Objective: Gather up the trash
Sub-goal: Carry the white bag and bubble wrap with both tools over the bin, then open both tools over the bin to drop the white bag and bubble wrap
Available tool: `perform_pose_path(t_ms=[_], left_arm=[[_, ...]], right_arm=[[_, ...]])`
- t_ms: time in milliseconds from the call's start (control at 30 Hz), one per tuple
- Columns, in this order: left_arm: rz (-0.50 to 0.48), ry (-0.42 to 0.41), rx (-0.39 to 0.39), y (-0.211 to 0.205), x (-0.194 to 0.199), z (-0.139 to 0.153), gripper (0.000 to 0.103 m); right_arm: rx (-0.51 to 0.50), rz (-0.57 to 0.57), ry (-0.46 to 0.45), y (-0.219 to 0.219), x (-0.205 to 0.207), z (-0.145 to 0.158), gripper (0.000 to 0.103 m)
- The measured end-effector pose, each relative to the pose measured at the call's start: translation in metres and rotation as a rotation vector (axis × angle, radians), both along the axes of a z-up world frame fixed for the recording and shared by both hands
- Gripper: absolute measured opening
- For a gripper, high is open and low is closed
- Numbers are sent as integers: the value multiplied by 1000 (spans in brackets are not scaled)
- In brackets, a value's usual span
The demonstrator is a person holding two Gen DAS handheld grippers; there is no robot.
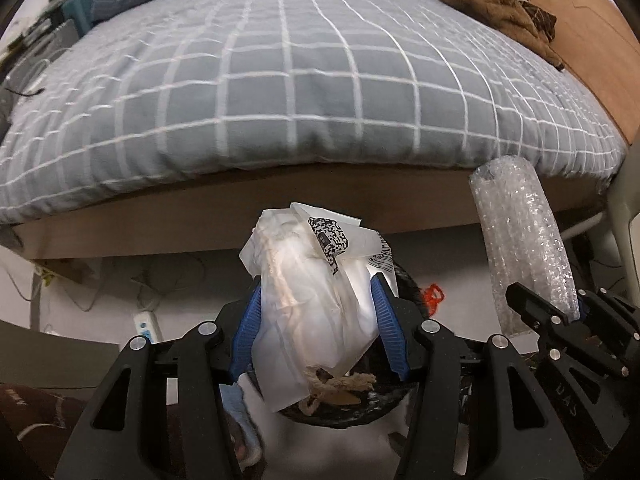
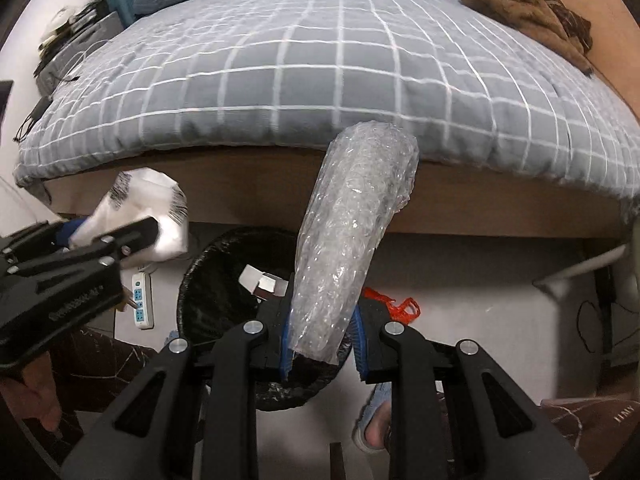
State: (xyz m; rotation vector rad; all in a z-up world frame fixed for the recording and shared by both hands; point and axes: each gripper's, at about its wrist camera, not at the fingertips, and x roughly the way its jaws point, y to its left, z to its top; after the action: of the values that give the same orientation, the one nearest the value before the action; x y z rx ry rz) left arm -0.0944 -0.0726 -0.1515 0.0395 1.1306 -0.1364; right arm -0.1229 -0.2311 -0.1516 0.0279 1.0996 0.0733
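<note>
My left gripper is shut on a crumpled white paper wad with a printed black label. It holds the wad right over a bin with a black liner. The right gripper is shut on the lower end of a clear bubble-wrap roll, which stands up and curves toward the bed. Below it is the same bin, with a small white box inside. In the right wrist view the left gripper and its wad show at the left. The left wrist view has the right gripper and roll at its right.
A bed with a grey checked cover and a wooden frame fills the background, with a brown garment on its far corner. A power strip and a red mesh scrap lie on the white floor. A foot in a blue slipper stands near the bin.
</note>
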Motion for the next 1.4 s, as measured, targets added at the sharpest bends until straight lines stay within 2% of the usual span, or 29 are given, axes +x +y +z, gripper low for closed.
perform_pose_path(t_ms=[67, 133, 200, 233, 333, 433, 933, 1000, 1200, 1400], left_arm=[[-5, -1, -2, -8, 4, -6, 60], [-15, -6, 6, -17, 8, -11, 72], [-28, -3, 23, -21, 10, -18, 73], [-29, 1, 29, -22, 12, -20, 77], [-27, -4, 48, -17, 12, -26, 89], [-11, -5, 72, -4, 12, -31, 96], [134, 12, 69, 80, 18, -37, 97], [137, 9, 68, 84, 17, -38, 97], [132, 4, 72, 83, 15, -36, 97], [130, -20, 64, 85, 9, -19, 97]], right_arm=[[4, -13, 7, -7, 2, -5, 22], [8, -25, 14, -12, 5, -9, 22], [13, -28, 17, -13, 6, -12, 22], [14, -27, 18, -12, 9, -13, 22], [18, -9, 30, -6, 16, -17, 22], [19, 11, 40, 6, 23, -22, 22], [34, 119, 98, 79, 38, -42, 23], [26, 122, 87, 82, 39, -43, 26], [21, 128, 64, 84, 36, -39, 48], [24, 110, 26, 83, 32, -25, 68]])
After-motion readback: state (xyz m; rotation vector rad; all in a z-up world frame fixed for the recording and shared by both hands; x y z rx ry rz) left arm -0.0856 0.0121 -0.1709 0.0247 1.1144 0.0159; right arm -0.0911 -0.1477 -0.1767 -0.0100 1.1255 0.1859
